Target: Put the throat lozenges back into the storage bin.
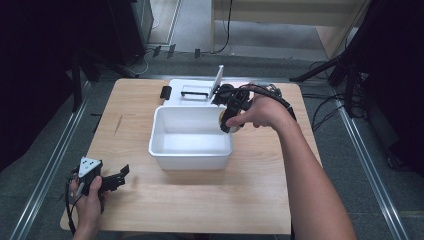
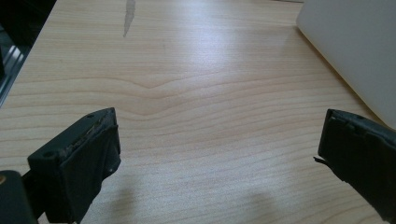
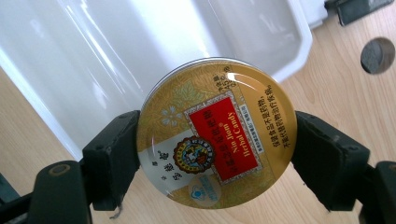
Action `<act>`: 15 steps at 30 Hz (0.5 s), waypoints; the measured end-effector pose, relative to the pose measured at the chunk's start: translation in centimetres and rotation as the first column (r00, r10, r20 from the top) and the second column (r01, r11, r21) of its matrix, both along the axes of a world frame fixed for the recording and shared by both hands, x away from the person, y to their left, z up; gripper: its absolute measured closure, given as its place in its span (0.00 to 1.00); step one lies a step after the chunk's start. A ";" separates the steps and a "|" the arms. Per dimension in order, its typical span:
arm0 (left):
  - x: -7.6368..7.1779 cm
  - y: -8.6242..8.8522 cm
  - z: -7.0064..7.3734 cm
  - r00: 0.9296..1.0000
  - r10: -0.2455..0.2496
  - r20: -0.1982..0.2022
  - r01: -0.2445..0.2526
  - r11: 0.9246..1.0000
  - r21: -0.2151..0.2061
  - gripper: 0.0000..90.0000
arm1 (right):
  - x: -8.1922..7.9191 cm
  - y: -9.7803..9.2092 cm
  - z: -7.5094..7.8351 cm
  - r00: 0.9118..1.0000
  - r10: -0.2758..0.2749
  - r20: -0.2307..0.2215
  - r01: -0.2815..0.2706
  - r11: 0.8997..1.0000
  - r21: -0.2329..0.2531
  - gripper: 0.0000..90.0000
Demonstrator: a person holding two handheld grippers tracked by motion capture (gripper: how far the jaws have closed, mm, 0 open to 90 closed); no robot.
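In the high view the right gripper point(image 1: 231, 116) hangs at the right rim of the white bin point(image 1: 190, 146), while the left gripper point(image 1: 112, 179) rests near the table's point(image 1: 200, 200) front left corner. The left gripper view shows its jaws spread wide over bare wood. In the right gripper view the jaws clamp the round candy tin point(image 3: 215, 133) by its edges above the rim; it should probably clear the wall and sit low inside before release.

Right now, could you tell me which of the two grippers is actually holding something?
The right gripper, at the far right rim of the white tub: it clamps a round gold candy tin by its edges. The left gripper is spread open over bare wooden table.
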State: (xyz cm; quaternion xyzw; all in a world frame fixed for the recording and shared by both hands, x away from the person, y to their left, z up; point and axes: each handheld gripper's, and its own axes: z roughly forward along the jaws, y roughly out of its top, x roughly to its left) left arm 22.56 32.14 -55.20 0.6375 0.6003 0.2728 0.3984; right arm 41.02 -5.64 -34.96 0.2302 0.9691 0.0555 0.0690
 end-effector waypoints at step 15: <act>0.0 -0.1 0.0 1.000 -0.001 -0.002 0.001 1.000 0.002 0.00 | 0.0 3.3 -0.9 0.987 0.159 0.032 -0.160 0.986 0.035 0.23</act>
